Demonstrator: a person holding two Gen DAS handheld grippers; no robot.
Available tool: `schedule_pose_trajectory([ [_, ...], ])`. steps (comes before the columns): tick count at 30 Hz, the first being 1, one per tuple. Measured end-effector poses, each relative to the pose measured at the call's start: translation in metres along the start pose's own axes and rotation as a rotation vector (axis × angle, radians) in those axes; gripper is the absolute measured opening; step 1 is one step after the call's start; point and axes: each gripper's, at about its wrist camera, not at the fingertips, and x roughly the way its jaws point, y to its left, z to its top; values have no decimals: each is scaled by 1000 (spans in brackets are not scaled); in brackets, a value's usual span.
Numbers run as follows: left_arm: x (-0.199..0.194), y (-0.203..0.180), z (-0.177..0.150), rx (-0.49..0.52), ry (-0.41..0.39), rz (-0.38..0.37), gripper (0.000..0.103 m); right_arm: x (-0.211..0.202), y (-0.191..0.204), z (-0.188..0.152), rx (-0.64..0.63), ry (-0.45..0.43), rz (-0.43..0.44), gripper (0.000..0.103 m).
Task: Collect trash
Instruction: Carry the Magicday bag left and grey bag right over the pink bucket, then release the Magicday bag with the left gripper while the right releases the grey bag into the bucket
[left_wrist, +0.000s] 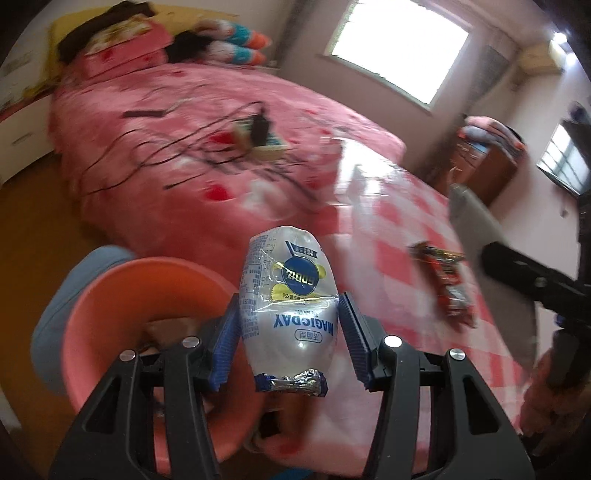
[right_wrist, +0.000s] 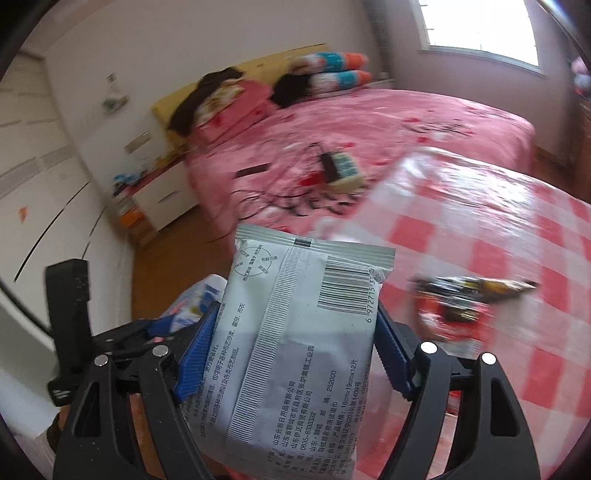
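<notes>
My left gripper (left_wrist: 288, 325) is shut on a small white drink bottle (left_wrist: 288, 295) with a blue label and a foil top, held over the near edge of a pink round basin (left_wrist: 110, 317). In the right wrist view my right gripper (right_wrist: 295, 347) is shut on a flat grey wipes packet (right_wrist: 295, 350) with a barcode and printed text. A red and black snack wrapper (left_wrist: 448, 280) (right_wrist: 458, 299) lies on the red-and-white checked cloth (right_wrist: 498, 236). The right gripper's body shows at the right edge of the left wrist view, with the grey packet blurred beside it.
A bed with a pink cover (left_wrist: 221, 110) fills the background, with a small box and tangled black cables (left_wrist: 255, 136) on it and pillows at the head. A wooden floor (right_wrist: 177, 243), white drawers (right_wrist: 159, 192) and a wooden cabinet (left_wrist: 484, 162) surround it.
</notes>
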Motion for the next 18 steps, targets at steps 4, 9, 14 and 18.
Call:
schedule_pose_trajectory([
  [4,-3,38,-4,-83,-10,57,54,28,34,3,-55,33,57,78],
  [9,-2,78,-11,-159,-8,130,55,70,74,-1,-103,95,139,80],
  [14,2,103,-22,-206,18,233,70,92,86,-11,-89,112,176,89],
  [18,2,114,-26,-221,27,269,72,80,71,-15,-56,73,143,91],
])
